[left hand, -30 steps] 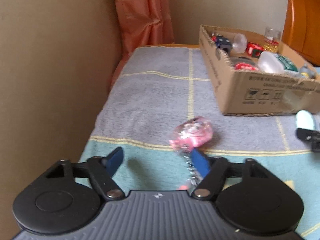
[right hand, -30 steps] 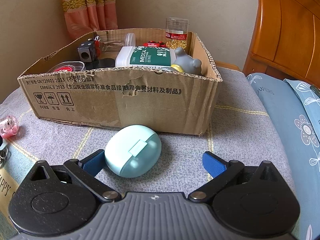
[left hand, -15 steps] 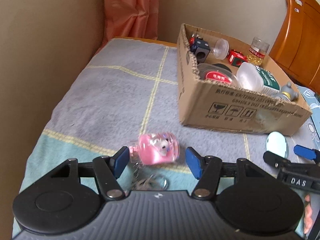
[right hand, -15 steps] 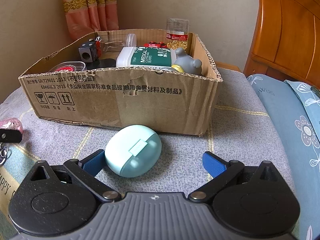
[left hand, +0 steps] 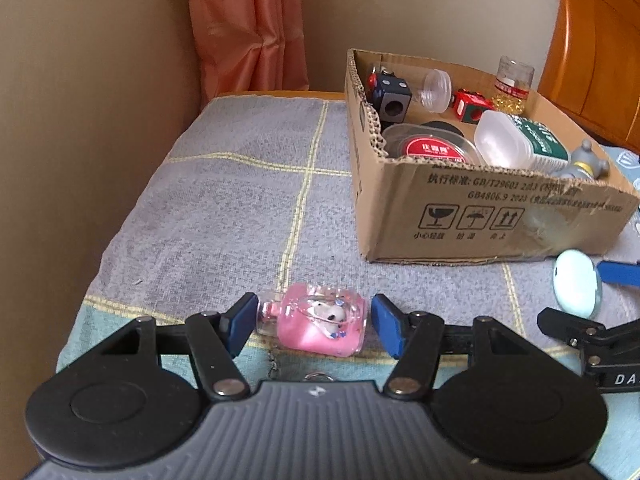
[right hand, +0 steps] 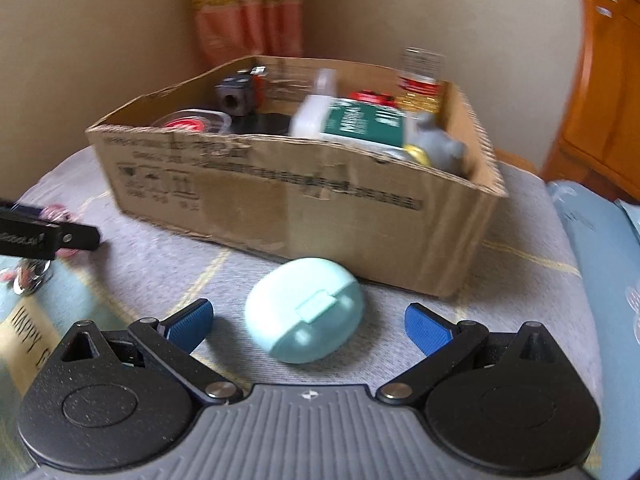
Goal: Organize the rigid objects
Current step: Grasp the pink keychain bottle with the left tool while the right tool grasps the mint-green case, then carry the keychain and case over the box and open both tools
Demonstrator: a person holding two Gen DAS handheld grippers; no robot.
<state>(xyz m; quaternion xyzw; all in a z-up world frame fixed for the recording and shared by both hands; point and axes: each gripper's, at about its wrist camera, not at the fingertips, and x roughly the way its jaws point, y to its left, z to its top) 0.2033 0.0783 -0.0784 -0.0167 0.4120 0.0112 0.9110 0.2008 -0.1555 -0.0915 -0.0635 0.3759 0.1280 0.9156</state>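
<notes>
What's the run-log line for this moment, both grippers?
left gripper: open, straddling pink keychain bottle | right gripper: open, straddling mint case | cardboard box: partly filled | neither item grasped

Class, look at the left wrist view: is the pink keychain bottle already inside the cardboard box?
No. The pink keychain bottle lies on the blanket between the open left hand-held gripper's fingers, outside the cardboard box.

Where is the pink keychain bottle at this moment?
In the left wrist view the pink keychain bottle lies on the grey towel, between the open fingers of the left claw, in front of the cardboard box.
</notes>
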